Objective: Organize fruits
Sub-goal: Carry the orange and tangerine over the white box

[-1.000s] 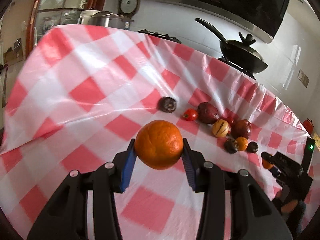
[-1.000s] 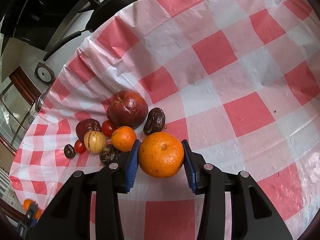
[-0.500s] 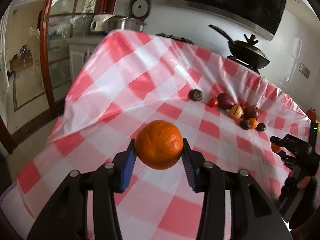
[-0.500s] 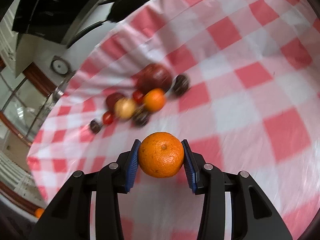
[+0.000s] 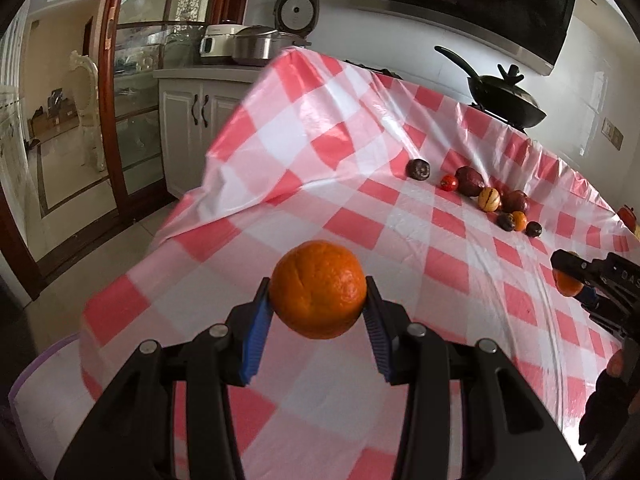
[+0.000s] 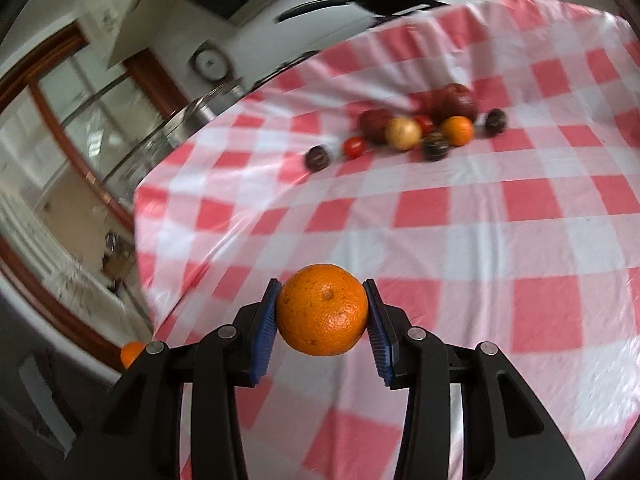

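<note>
My left gripper (image 5: 318, 312) is shut on an orange (image 5: 318, 288) and holds it above the near end of the red-and-white checked tablecloth (image 5: 360, 168). My right gripper (image 6: 322, 314) is shut on a second orange (image 6: 322, 308), also held above the cloth; it shows at the right edge of the left wrist view (image 5: 592, 280). A cluster of fruit lies far off on the cloth: a small orange (image 6: 457, 130), a yellow striped fruit (image 6: 403, 133), red tomatoes (image 6: 354, 146), dark red fruits (image 6: 454, 102) and dark round fruits (image 6: 436, 148).
A black wok (image 5: 506, 100) stands at the table's far end. A rice cooker and pots (image 5: 256, 42) sit on a white cabinet (image 5: 188, 120) to the left. The table's left edge drops to the floor (image 5: 100, 240) beside wood-framed glass doors (image 5: 136, 80).
Both grippers have pulled back and up from the fruit cluster, each still holding its orange. The cluster now looks smaller and farther away in both views.
</note>
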Available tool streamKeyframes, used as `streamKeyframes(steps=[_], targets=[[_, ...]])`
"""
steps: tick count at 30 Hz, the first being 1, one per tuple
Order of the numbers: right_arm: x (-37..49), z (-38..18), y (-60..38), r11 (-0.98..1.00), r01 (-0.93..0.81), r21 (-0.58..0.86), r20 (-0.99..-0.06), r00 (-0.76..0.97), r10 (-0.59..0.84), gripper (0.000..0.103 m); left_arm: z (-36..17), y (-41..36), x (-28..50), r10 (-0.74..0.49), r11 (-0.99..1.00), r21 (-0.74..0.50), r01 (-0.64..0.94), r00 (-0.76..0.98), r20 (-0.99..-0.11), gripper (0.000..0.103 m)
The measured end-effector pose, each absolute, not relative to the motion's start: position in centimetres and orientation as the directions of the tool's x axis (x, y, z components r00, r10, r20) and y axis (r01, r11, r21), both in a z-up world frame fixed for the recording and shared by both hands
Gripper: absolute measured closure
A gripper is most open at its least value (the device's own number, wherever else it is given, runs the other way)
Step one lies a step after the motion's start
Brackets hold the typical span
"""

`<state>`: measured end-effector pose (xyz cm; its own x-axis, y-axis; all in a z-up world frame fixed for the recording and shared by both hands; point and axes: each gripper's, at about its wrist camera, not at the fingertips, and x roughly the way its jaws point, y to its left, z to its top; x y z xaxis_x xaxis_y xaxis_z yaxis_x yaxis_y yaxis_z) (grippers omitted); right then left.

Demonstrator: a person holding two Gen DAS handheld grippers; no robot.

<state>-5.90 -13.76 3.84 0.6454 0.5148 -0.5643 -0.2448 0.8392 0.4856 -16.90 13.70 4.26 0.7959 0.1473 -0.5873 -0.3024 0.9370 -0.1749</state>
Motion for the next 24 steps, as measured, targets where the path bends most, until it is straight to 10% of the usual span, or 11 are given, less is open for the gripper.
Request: streamKeyframes(steps=[24], targets=[[-21.6,3.9,5.5,0.598,-0.771,0.218,-0.61,0.37,0.7,0.062,2.1,23.9,-30.4,0.285,0.868,-0.182,-0.463,0.762,-0.581,0.059]])
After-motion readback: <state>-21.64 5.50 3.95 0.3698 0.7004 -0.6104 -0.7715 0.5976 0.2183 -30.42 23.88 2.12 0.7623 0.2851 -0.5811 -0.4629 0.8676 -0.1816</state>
